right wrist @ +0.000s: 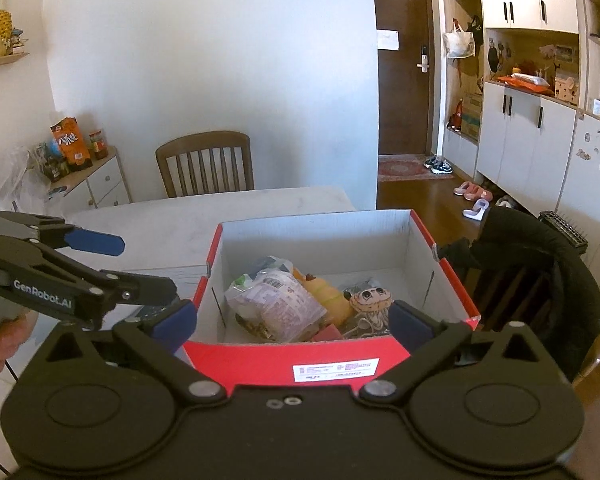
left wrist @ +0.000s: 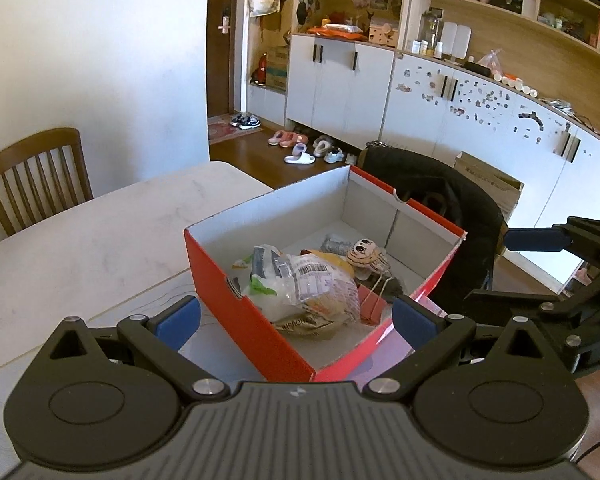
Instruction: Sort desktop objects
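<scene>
A red cardboard box with white inner walls stands on the pale table. Inside lie a clear plastic snack bag, a yellow item, a small big-eyed plush toy and a pink clip. My left gripper is open and empty, its blue pads straddling the box's near corner. My right gripper is open and empty, just above the box's near wall. Each gripper shows in the other's view, the right one and the left one.
A wooden chair stands at the table's far side. A chair draped with a black coat is right of the box. White cabinets, shoes and a side cabinet with snacks are beyond.
</scene>
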A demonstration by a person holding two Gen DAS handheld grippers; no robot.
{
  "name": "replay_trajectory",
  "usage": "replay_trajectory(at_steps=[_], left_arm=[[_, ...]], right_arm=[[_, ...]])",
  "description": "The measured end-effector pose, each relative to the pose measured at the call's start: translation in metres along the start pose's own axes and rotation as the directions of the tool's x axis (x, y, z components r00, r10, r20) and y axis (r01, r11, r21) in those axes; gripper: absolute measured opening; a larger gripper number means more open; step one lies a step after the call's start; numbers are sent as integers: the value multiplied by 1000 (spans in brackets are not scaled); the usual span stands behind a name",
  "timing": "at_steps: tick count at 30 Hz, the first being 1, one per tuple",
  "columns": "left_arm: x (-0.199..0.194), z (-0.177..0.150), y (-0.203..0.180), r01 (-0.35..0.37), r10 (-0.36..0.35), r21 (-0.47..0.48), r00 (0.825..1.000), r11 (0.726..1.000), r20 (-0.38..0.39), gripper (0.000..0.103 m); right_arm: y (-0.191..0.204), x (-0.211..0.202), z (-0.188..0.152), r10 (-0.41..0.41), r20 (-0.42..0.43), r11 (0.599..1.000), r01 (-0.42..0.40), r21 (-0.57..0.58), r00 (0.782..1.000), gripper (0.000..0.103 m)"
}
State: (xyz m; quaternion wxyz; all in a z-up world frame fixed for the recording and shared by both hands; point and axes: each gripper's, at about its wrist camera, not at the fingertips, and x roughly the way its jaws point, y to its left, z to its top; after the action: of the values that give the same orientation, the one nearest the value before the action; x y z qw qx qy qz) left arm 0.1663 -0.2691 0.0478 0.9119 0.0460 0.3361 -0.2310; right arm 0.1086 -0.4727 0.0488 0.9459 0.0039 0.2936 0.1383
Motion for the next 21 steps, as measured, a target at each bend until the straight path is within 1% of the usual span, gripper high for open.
replay_trajectory(at_steps=[7, 12, 21], left_arm=[[-17, -7, -2, -19, 20, -7, 999, 1000, 45, 102], [-24, -11, -2, -39, 40, -10, 998, 999, 45, 102], [-34, -15, 0, -33, 34, -14, 998, 999, 59, 103]], right_arm=[[13, -12, -6, -6, 14, 1000, 6, -2, 1000, 102], [18, -14, -8, -2, 8, 1000, 2, 6, 1000, 102], [24, -17, -9, 5, 9, 1000, -5, 30, 1000, 102]])
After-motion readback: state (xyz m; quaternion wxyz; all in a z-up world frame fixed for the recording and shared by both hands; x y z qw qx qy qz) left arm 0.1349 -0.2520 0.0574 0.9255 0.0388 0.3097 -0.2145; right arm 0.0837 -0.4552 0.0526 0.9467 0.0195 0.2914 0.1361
